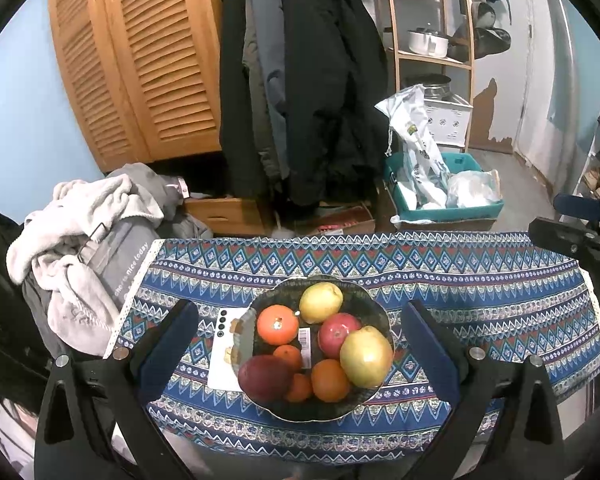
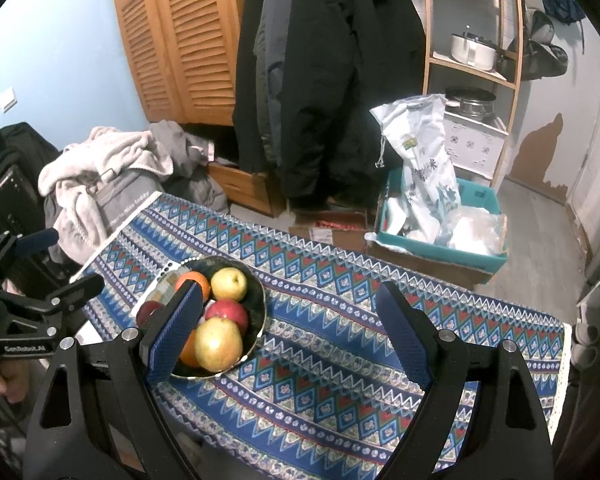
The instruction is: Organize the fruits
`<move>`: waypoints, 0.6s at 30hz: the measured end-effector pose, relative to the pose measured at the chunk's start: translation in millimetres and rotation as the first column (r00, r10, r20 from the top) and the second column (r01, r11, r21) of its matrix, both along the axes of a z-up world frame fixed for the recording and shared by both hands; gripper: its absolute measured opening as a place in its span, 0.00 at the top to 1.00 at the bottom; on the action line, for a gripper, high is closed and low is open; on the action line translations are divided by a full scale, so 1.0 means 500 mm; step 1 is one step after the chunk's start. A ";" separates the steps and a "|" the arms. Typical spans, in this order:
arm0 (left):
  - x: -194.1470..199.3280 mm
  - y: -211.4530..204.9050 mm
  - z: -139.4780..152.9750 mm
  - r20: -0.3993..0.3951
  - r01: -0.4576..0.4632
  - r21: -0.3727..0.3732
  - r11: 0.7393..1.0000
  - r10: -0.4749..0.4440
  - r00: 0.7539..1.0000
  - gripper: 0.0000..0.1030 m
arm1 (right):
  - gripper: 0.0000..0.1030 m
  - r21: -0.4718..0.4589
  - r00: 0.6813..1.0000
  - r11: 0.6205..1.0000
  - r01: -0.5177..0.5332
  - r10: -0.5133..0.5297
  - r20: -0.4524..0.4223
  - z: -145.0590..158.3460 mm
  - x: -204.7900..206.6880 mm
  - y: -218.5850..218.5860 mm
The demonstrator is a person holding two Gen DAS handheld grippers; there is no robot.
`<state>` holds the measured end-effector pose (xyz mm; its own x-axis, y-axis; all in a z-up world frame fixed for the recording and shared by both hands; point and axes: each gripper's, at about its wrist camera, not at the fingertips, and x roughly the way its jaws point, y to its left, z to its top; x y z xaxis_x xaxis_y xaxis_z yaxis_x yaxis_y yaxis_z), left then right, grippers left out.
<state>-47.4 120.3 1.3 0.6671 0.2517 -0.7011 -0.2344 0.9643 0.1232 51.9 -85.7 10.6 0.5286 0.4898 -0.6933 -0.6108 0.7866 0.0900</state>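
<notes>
Centrally on the worktop sits a dark scalloped glass bowl heaped with fruit: two yellow-green pears, a red apple, a dark red mango-like fruit and several oranges. Under the bowl's left edge lies a flat white card with black dots. Beneath both spreads a blue patterned tablecloth. The left gripper hangs above the bowl, jaws released and spread wide to either side of it, touching nothing. The right gripper hovers to the right of the bowl, jaws likewise released, empty cloth between them. Left of the bowl, off the cloth's edge, lies a heap of grey and white clothing. Behind the bowl hang dark coats.
</notes>
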 end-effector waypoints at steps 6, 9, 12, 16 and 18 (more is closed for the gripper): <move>0.001 -0.007 -0.003 -0.002 -0.001 0.030 1.000 0.001 1.000 0.01 | 0.15 -0.001 1.000 1.000 -0.006 0.006 -0.001 -0.002 -0.002 0.000; 0.001 -0.009 -0.005 -0.005 0.007 0.023 1.000 -0.007 1.000 0.01 | 0.15 0.000 1.000 1.000 -0.011 0.011 -0.005 -0.003 -0.005 0.001; 0.001 -0.013 -0.006 -0.007 0.012 0.031 0.999 -0.012 1.000 0.01 | 0.15 -0.003 1.000 1.000 -0.017 0.017 -0.003 -0.005 -0.006 0.000; 0.001 -0.014 -0.005 -0.006 0.013 0.037 0.999 -0.013 1.000 0.01 | 0.15 -0.002 1.000 1.000 -0.015 0.015 -0.003 -0.005 -0.007 0.001; 0.002 -0.013 -0.005 -0.008 0.010 0.039 0.999 -0.010 1.000 0.01 | 0.15 -0.002 1.000 1.000 -0.015 0.015 -0.004 -0.004 -0.005 0.001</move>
